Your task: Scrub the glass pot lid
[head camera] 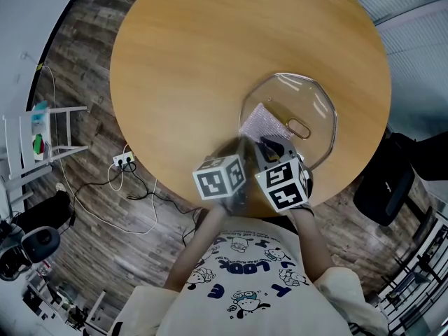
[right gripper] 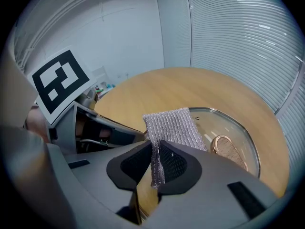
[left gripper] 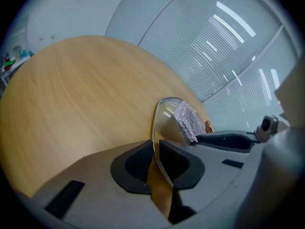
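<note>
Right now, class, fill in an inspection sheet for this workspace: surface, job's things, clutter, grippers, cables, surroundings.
Surface: round wooden table, bare apart from the job's things.
Job's things: glass lid near the table's near edge, its copper-toned handle facing up; silver mesh pad lying over the lid's near part.
Clutter: nothing seen on the table.
Grippers: left gripper, jaws shut on the lid's rim; right gripper, jaws shut on the pad.
Cables: power strip and loose cables on the floor.
Surroundings: wood floor, white rack, black chair, window blinds.
</note>
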`<state>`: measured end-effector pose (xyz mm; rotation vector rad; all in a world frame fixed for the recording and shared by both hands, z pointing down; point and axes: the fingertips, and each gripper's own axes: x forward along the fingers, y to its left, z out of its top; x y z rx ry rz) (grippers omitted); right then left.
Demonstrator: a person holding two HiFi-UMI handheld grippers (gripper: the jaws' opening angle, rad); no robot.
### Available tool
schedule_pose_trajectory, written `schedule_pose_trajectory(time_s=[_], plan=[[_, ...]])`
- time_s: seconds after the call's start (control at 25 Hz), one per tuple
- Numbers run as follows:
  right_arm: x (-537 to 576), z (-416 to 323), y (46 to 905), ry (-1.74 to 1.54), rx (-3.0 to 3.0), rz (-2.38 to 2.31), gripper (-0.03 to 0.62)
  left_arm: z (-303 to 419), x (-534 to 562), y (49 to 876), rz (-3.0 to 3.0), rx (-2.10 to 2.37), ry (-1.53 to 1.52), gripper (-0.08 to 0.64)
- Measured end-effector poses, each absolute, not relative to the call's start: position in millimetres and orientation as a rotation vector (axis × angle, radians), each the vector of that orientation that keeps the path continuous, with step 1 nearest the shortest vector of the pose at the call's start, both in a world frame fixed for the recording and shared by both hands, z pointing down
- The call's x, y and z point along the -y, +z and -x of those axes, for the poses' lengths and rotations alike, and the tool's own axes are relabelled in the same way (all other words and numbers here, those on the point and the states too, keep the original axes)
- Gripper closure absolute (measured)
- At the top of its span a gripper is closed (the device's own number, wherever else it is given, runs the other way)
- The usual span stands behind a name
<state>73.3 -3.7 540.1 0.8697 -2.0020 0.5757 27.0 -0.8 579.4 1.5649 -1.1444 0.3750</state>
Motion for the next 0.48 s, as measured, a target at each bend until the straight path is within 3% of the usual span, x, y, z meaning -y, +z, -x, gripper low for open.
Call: schedule_pose_trajectory(time_s=[0.48], plan=[[5.4,-71.4,546.1,0.563,1.926,-0.825,0.528,-25.7,1.7,582.0,-1.575,1.132,0.419,0.523]])
